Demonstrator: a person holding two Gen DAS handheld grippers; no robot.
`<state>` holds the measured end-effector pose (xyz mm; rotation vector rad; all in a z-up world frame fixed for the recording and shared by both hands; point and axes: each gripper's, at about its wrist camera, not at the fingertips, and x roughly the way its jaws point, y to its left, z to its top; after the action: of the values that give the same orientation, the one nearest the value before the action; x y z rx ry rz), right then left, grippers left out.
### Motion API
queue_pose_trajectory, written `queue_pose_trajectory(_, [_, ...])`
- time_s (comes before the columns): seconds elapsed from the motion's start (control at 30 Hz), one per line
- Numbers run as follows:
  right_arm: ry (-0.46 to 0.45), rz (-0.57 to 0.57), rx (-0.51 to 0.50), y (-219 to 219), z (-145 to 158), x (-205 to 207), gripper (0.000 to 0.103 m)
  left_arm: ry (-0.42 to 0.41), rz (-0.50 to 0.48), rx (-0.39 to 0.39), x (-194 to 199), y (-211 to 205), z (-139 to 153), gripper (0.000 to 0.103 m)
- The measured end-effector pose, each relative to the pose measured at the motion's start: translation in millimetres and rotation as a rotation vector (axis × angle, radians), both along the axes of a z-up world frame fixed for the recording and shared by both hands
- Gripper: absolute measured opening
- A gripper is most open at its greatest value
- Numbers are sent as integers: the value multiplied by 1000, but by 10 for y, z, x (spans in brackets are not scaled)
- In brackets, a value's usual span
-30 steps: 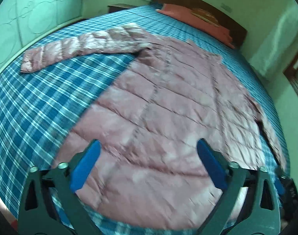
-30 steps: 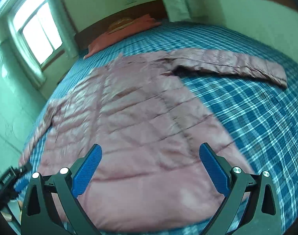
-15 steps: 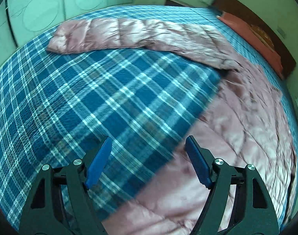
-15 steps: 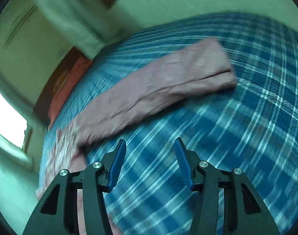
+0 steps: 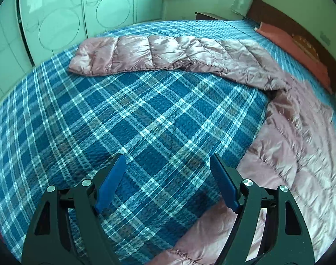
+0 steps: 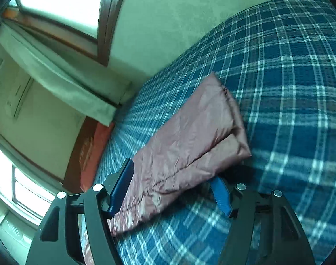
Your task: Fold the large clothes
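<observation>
Folding has not begun: jacket [image 5: 296, 145] lies spread on bed [image 5: 123, 121], left gripper [image 5: 168, 183] wide and empty, right gripper [image 6: 174, 190] wide around sleeve [image 6: 190, 141].

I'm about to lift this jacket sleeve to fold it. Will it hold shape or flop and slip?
The quilted pink sleeve looks puffy and creased, so it will probably droop either side of the right gripper. Its shiny fabric may slide between the fingers.

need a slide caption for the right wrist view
Open right gripper straddling the pink jacket sleeve on a blue plaid bed.
</observation>
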<state>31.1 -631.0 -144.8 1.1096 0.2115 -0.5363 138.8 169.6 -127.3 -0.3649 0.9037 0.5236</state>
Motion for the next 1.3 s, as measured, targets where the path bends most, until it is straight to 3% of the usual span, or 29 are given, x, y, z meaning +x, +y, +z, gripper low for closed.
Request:
queue_pose_trajectory(0.07, [18,-2,11,-73,-19,65,40,3,-4,14,-27,-23,-3,78])
queue_pose_trajectory(0.1, [20,8,18,-109,-26,89,21,1,-3,11,-23,-24,-5,78])
queue_pose_trajectory(0.13, [33,15,17,-149,-6,169,13,-1,-2,7,-28,-14,-4,78])
queue_pose_trajectory(0.27, [53,69,-141,95,403,349,11,-4,-16,-4,-22,16,-15,85])
queue_pose_trajectory(0.43, [63,226,-362,814,970,745,11,37,-39,52,153,-167,-102,88])
queue_pose_trajectory(0.67, [66,469,-518,1969,1381,1380,11,67,-53,84,306,-267,-141,92])
queue_pose_trajectory(0.93, [86,740,-553,3289,1225,2204,11,45,-58,97,317,-231,-180,94])
queue_pose_trajectory(1.13, [132,919,-566,4184,943,2634,11,37,-59,96,279,-230,-197,95])
queue_pose_trajectory(1.3, [177,1027,-557,4680,673,2829,11,39,-59,107,288,-237,-210,96])
